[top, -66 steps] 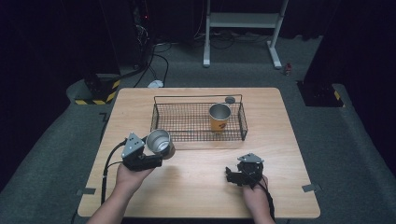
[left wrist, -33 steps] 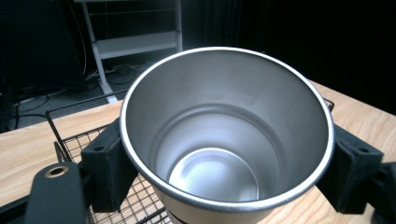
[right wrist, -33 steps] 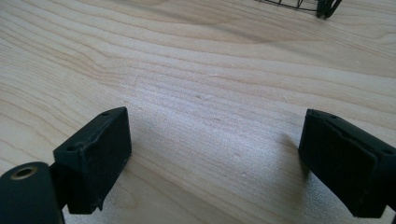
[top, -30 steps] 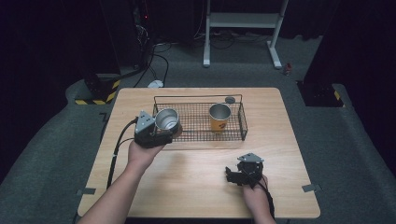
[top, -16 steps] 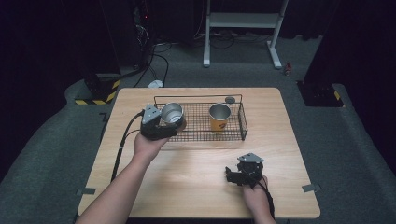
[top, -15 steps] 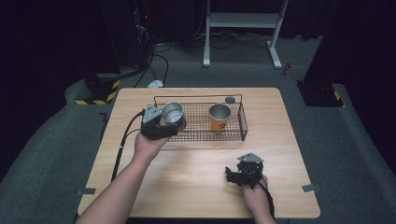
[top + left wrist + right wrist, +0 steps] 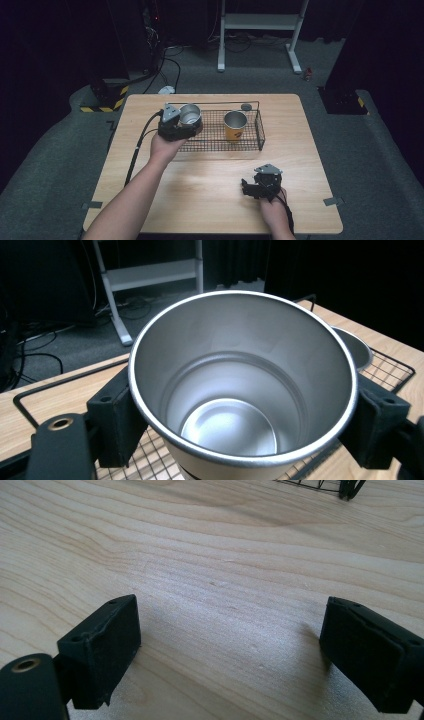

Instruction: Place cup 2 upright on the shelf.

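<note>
My left gripper [image 7: 186,125] is shut on a steel cup [image 7: 190,115], holding it upright over the left end of the black wire basket [image 7: 260,131]. In the left gripper view the steel cup [image 7: 242,385] is empty, with a black pad on either side of its wall. A yellow cup with a steel inside [image 7: 235,125] stands in the basket to the right of it; its rim [image 7: 356,346] peeks out behind the held cup. My right gripper [image 7: 248,187] rests near the table's front right, open, with bare wood between its pads [image 7: 102,647].
The wooden table [image 7: 200,200] carries the basket across its far half. A small round grey object [image 7: 246,106] lies just behind the basket. A cable [image 7: 140,145] trails from the left gripper toward the table's left edge. Dark floor and a white stand [image 7: 260,22] lie beyond.
The left hand has carried the steel cup away from the table's left front, up and rightward, until it hangs over the basket's left end. The right gripper has stayed where it was.
</note>
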The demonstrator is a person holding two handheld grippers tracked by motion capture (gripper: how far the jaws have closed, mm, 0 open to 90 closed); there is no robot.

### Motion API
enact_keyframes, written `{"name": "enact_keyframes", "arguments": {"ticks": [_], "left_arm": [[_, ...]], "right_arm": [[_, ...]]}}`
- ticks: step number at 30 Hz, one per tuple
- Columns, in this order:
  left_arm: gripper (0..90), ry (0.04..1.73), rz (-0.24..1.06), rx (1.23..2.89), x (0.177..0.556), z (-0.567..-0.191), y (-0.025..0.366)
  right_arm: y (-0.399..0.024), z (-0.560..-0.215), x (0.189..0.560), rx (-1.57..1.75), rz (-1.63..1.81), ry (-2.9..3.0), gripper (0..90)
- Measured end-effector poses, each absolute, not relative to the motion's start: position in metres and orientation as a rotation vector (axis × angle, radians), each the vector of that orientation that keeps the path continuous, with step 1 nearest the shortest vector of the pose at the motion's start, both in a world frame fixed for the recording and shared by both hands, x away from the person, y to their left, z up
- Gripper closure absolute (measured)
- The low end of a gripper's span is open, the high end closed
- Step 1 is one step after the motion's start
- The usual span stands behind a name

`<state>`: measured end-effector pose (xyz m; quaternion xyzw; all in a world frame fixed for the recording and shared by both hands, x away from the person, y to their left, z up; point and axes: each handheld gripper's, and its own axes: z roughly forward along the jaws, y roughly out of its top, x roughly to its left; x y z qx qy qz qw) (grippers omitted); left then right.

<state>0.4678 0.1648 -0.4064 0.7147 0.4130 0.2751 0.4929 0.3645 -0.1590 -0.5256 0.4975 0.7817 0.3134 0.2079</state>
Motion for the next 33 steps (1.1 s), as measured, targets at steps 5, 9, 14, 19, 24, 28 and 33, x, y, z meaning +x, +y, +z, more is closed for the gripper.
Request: {"name": "enact_keyframes", "arguments": {"ticks": [5,9,14,19,24,28,33], "left_arm": [[18.9,1.032,0.666,1.745,0.476,-0.411,0.162],[18.9,1.029,0.659,1.742,0.479,-0.412,0.161],[18.9,1.047,0.658,1.738,0.485,-0.413,0.160],[18.9,1.065,0.654,1.741,0.491,-0.416,0.159],[18.9,1.084,0.649,1.753,0.495,-0.423,0.156],[18.9,1.094,0.635,1.770,0.498,-0.429,0.153],[18.9,1.113,0.629,1.779,0.502,-0.434,0.153]], "right_arm": [[-0.159,-0.526,0.364,1.384,0.871,2.177,9.4],[-0.159,-0.526,0.364,1.384,0.871,2.177,9.4],[-0.159,-0.526,0.364,1.384,0.871,2.177,9.4],[-0.159,-0.526,0.364,1.384,0.871,2.177,9.4],[-0.159,-0.526,0.364,1.386,0.873,2.175,9.4],[-0.159,-0.526,0.365,1.381,0.872,2.176,9.5],[-0.159,-0.526,0.365,1.381,0.872,2.176,9.5]]}}
